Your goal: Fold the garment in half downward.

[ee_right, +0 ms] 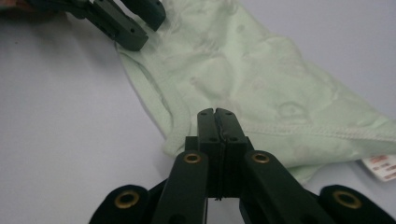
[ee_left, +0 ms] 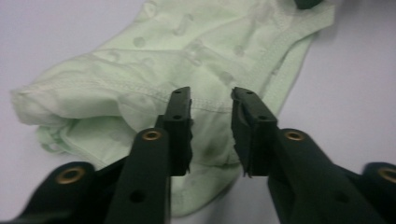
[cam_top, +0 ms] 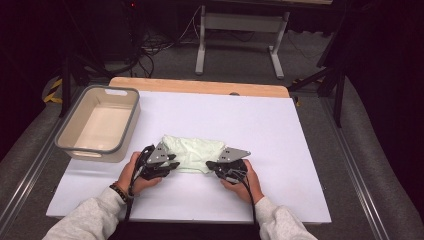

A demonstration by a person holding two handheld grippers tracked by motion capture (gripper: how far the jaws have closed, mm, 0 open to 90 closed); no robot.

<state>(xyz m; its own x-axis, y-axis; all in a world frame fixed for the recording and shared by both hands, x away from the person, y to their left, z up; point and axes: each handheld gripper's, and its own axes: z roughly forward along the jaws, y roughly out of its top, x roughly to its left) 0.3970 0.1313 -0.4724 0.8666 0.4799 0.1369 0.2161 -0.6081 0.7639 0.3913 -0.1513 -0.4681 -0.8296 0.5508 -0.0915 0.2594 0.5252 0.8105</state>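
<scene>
Right gripper (ee_right: 218,112) clenched on pale green garment (cam_top: 192,152) near edge, pinning it; left gripper (ee_left: 211,100) released, jaws apart over hem, likely regrasping for fold.

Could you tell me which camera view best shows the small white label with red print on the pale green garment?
The right gripper view: the white label with red print sticks out at the pale green garment's lower right edge. In the high view and the left gripper view I cannot make it out.
</scene>
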